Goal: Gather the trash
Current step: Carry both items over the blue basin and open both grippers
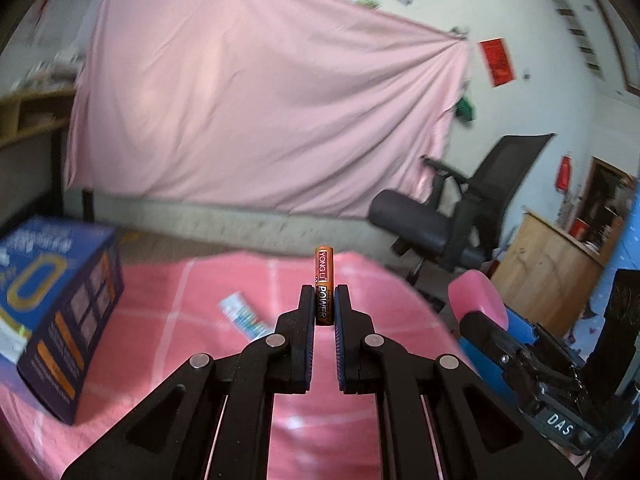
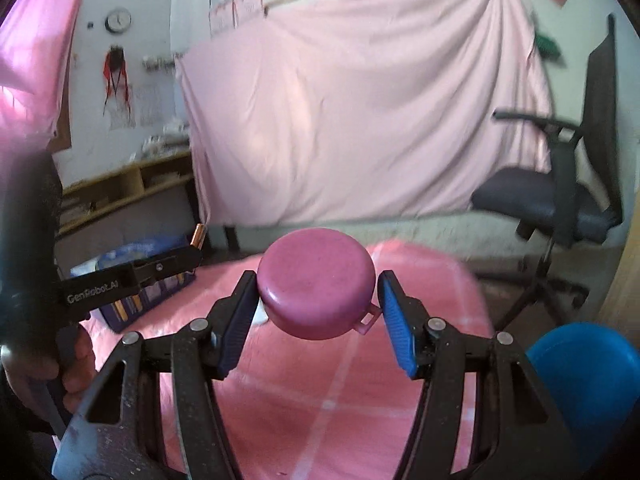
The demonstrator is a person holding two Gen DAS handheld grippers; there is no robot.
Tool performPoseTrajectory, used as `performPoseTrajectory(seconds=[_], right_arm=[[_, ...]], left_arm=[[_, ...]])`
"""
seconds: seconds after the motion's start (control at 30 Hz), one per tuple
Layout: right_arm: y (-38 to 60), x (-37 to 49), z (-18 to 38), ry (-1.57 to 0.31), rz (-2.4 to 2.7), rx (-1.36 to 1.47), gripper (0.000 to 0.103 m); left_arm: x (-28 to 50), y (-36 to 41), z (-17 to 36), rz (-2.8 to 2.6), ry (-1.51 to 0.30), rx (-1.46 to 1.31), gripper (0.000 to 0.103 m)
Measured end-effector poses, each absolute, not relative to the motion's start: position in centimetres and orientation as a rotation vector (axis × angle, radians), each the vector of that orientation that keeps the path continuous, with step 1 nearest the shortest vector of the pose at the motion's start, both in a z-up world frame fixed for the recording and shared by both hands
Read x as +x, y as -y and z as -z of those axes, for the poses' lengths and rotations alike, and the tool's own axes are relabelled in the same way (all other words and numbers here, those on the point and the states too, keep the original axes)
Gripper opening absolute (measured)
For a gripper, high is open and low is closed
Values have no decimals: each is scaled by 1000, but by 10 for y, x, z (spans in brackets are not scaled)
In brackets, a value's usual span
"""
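From the left wrist view, the left claw (image 1: 324,300) is pinching a slim orange-and-black cylindrical battery (image 1: 324,280), jaws nearly together. The battery is standing upright, its long axis pointing up out of the pads, above a pink checked cloth covering the worktop (image 1: 168,304). A dark blue cardboard box (image 1: 64,312) is sitting to the left; a small blue-and-white wrapper (image 1: 244,316) is lying flat just beyond the claw.

From the right wrist view, the right claw (image 2: 318,300) is gripping a round pink plastic lid (image 2: 316,284) across its width, jaws spread wide, flat face towards the camera. A blue round container (image 2: 588,376) is showing low at the right edge, nearest the right claw.
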State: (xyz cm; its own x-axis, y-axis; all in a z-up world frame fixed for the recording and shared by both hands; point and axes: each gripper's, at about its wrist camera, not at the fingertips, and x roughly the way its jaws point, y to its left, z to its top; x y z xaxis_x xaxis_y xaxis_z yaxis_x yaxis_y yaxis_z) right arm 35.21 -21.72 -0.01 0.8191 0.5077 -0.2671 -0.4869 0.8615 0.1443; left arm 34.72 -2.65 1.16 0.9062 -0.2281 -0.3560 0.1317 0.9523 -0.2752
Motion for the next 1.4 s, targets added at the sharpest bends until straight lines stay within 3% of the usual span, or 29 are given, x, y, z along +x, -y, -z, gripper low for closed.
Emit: performPoseTrajectory(seconds=[0.27,0.53,0.97,1.4], right_arm=[[274,321,-26,-141,-382,100,84],[339,305,-25,-125,-225,154,84],[430,313,-7,-270,-49,283,84],[454,346,35,-517,-33,344,84]], left_arm=[[335,91,-50,312,-276,-158,7],[331,176,-58,460,-238,-46,7],[350,280,-38,610,-314,11,7],[390,297,7,596,-561,-40,7]])
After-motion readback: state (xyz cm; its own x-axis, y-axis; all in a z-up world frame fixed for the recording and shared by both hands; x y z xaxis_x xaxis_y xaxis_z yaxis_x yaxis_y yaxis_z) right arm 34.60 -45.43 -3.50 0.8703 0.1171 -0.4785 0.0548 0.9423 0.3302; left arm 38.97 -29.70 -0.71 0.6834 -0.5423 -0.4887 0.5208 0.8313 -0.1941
